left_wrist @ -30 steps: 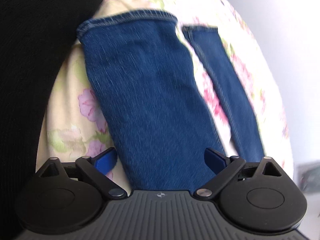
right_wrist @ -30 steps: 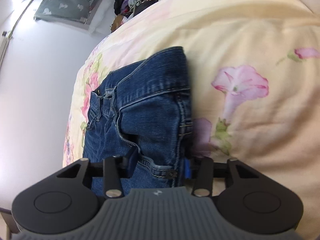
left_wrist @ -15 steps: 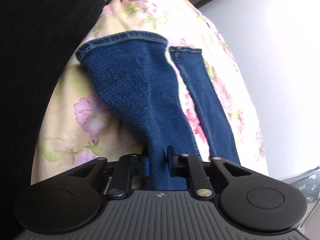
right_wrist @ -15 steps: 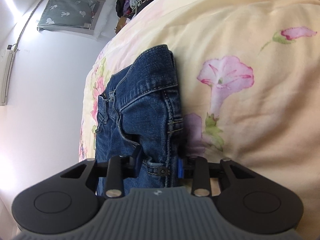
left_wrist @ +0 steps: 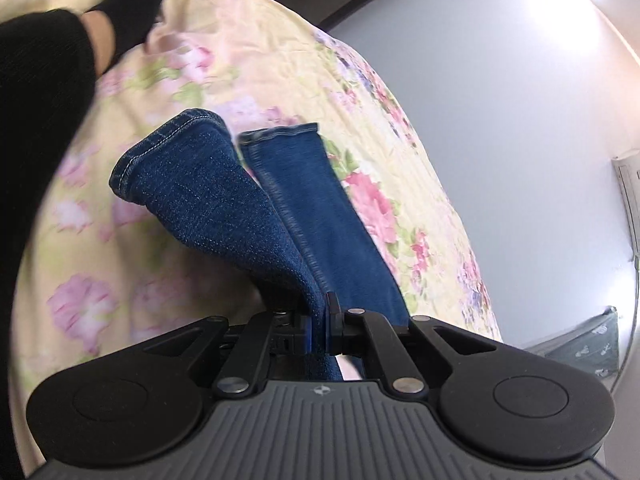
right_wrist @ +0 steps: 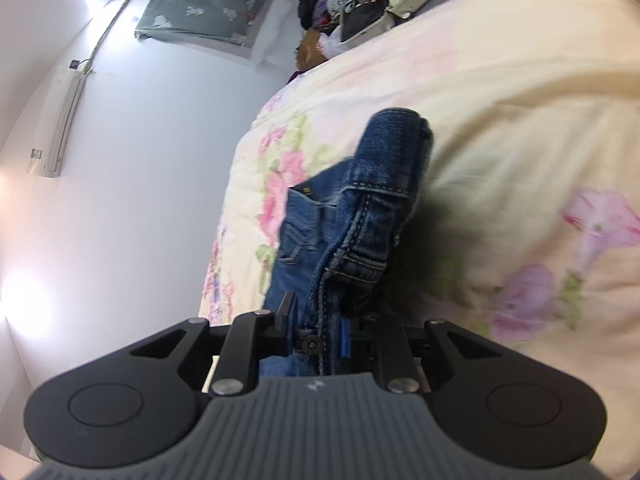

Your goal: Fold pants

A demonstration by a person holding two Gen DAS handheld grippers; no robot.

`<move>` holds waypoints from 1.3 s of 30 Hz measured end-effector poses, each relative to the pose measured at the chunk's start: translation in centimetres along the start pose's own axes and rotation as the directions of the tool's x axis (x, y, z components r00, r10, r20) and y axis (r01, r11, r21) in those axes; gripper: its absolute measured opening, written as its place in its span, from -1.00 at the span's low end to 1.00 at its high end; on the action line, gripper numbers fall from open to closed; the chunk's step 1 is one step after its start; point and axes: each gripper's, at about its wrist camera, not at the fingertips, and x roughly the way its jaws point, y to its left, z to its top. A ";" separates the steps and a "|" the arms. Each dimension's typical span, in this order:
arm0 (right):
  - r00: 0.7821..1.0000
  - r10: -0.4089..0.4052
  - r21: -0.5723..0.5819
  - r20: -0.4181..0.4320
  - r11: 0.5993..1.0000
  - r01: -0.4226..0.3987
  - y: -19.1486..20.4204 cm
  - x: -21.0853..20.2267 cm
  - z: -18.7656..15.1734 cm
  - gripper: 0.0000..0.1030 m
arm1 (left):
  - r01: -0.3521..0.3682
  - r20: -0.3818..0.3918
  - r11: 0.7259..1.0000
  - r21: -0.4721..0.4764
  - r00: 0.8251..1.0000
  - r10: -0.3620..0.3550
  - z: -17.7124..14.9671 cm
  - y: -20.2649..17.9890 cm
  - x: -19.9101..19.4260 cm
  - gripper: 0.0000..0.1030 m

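Observation:
Blue jeans lie on a floral bedsheet (left_wrist: 248, 64). In the left wrist view my left gripper (left_wrist: 319, 320) is shut on the edge of one pant leg (left_wrist: 208, 200), which hangs lifted and bunched, its hem raised off the sheet. The other leg (left_wrist: 320, 208) lies flat beside it. In the right wrist view my right gripper (right_wrist: 314, 324) has its jaws closing on the waist end (right_wrist: 376, 208). The denim by a rivet is pinched between the pads, and the waistband is pulled up off the sheet (right_wrist: 500, 100).
A person's black sleeve (left_wrist: 36, 120) fills the left side of the left wrist view. Beyond the bed's far end sits a pile of clothes and bags (right_wrist: 360, 4). A pale wall with an air conditioner (right_wrist: 60, 120) runs along the bed's edge.
The left jaws went from wide open around the leg to shut on it. The right jaws narrowed on the waist. Both grippers rose, lifting the denim off the sheet.

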 end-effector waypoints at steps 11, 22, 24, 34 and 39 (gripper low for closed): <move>1.000 0.022 0.007 -0.007 1.000 -0.022 6.6 3.7 2.1 -0.69 | -0.018 -0.084 0.990 0.141 0.996 0.030 4.7 -8.1 6.4 -0.90; 0.997 -0.083 -0.042 -0.004 0.996 0.083 12.4 13.7 3.1 -0.69 | -0.147 -0.169 0.986 0.078 0.973 0.159 7.8 -9.5 15.5 -0.90; 0.992 -0.123 -0.064 -0.004 0.990 0.122 13.0 16.2 3.4 -0.69 | -0.173 -0.170 0.978 0.117 0.967 0.192 7.9 -10.5 17.1 -0.90; 0.947 -0.317 -0.095 -0.046 0.945 0.312 14.2 26.8 3.5 -0.69 | -0.316 -0.224 0.944 0.096 0.917 0.330 10.1 -10.9 25.4 -0.81; 0.930 -0.363 -0.075 -0.049 0.930 0.359 13.2 31.0 3.8 -0.70 | -0.364 -0.181 0.916 0.168 0.902 0.392 11.5 -10.4 27.6 -0.46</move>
